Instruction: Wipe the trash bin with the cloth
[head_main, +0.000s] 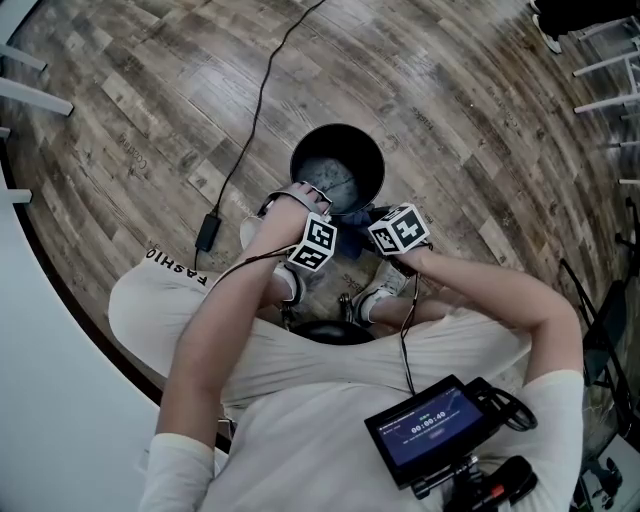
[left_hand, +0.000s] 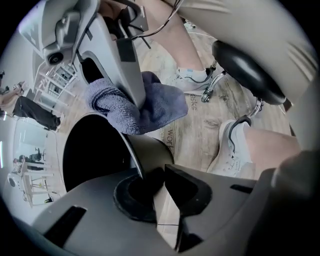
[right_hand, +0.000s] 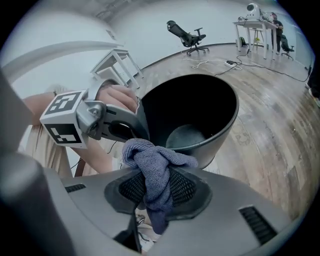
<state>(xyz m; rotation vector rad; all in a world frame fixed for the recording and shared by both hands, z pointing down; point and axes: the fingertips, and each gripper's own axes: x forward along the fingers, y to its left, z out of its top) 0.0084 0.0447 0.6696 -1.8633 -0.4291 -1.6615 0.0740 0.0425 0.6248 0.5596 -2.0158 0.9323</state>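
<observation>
The black trash bin (head_main: 300, 150) stands open-topped on the wooden floor in front of the person's feet. My left gripper (left_hand: 157, 187) is shut on the bin's rim, the thin wall (left_hand: 145, 150) running between its jaws. From the right gripper view that gripper (right_hand: 125, 127) sits at the bin's (right_hand: 220, 135) left rim. My right gripper (right_hand: 150, 192) is shut on a bunched blue-grey cloth (right_hand: 152, 172), held just above the near rim. In the left gripper view the cloth (left_hand: 155, 107) hangs from the right gripper (left_hand: 140, 102). The head view shows the cloth (head_main: 352, 243) between both marker cubes.
A black cable with a power brick (head_main: 207, 232) lies on the floor left of the bin. The person's white shoes (head_main: 375, 295) and a black stool seat (left_hand: 247, 70) are close behind it. An office chair (right_hand: 187, 34) and a desk (right_hand: 255, 25) stand far off.
</observation>
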